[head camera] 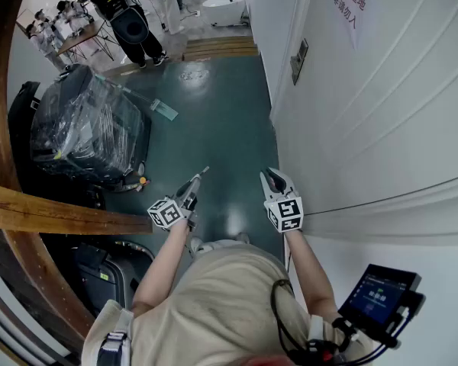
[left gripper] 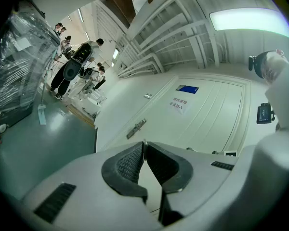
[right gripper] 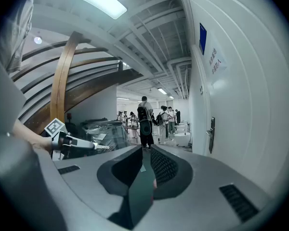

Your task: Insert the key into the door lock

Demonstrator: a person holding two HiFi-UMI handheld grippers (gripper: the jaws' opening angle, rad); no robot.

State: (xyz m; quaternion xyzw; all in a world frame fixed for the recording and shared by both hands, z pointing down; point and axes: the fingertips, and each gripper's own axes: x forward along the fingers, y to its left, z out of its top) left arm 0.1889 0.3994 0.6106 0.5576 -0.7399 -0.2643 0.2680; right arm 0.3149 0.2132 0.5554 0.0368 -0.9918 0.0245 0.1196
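My left gripper [head camera: 199, 177] is shut on a thin metal key [left gripper: 143, 145]; its blade pokes out past the tips, also seen from the side in the right gripper view [right gripper: 102, 147]. It hangs over the green floor, well short of the door. The lock plate with its lever handle [head camera: 298, 59] sits on the white door [head camera: 382, 120], ahead and to the right; it also shows in the left gripper view [left gripper: 136, 128] and the right gripper view [right gripper: 211, 134]. My right gripper [head camera: 273, 175] is beside the left one, nearer the door, open by a narrow gap with nothing in it.
A dark machine wrapped in clear plastic [head camera: 88, 124] stands to the left, with curved wooden beams [head camera: 53, 212] beside it. Several people [head camera: 133, 21] stand far down the corridor. A paper sign [head camera: 349, 4] hangs on the door. A small screen [head camera: 378, 292] is by my right elbow.
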